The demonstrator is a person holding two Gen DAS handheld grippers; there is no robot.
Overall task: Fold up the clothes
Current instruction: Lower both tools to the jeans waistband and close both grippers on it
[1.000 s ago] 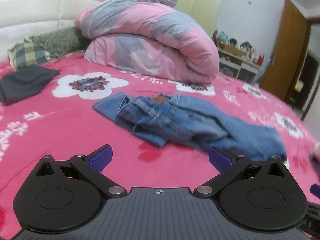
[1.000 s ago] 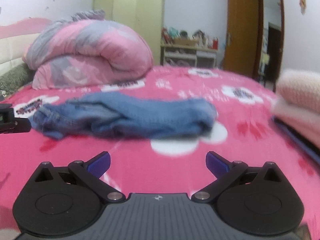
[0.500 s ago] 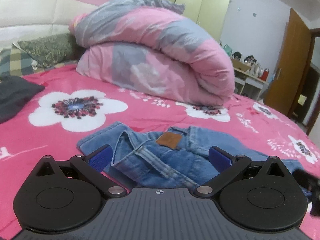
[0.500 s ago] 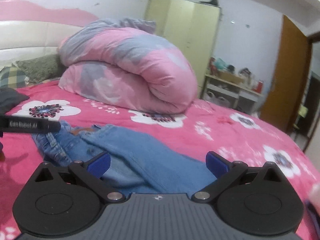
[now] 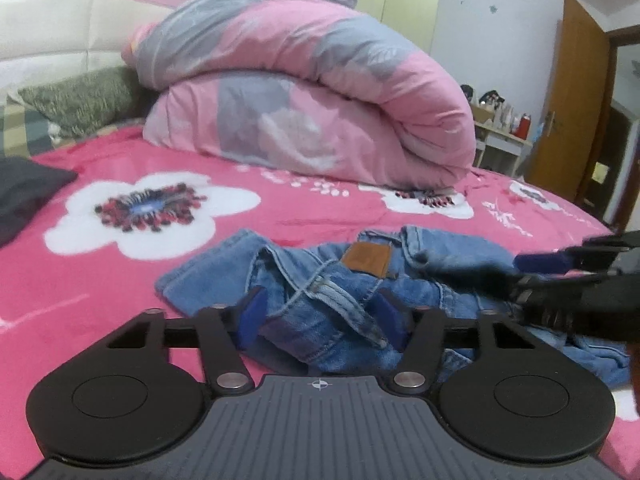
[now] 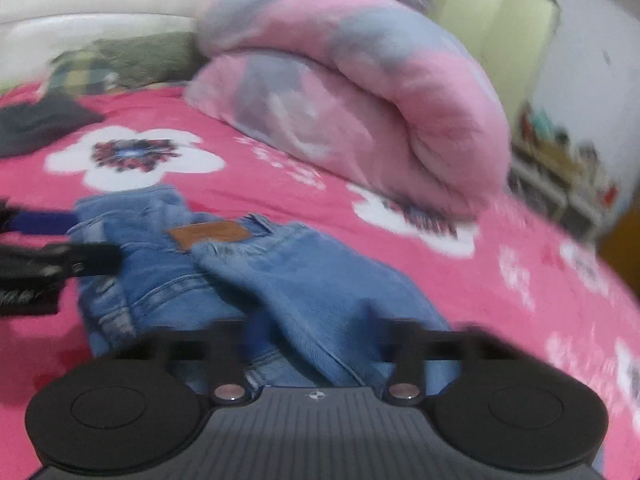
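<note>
Crumpled blue jeans with a brown leather patch lie on the pink flowered bed; they also show in the right wrist view. My left gripper has its blue fingers partly closed around a fold of the waistband, with a gap still between them. My right gripper is low over the jeans with denim between its blurred fingers; how far they are closed is unclear. The right gripper also shows at the right edge of the left wrist view.
A rolled pink and grey duvet lies behind the jeans. A dark garment and pillows are at the far left by the headboard. A shelf and a wooden door stand at the right.
Both grippers have moved down and forward onto the jeans. The left fingers have narrowed around the waistband fold. The right view has swung left and is blurred by motion.
</note>
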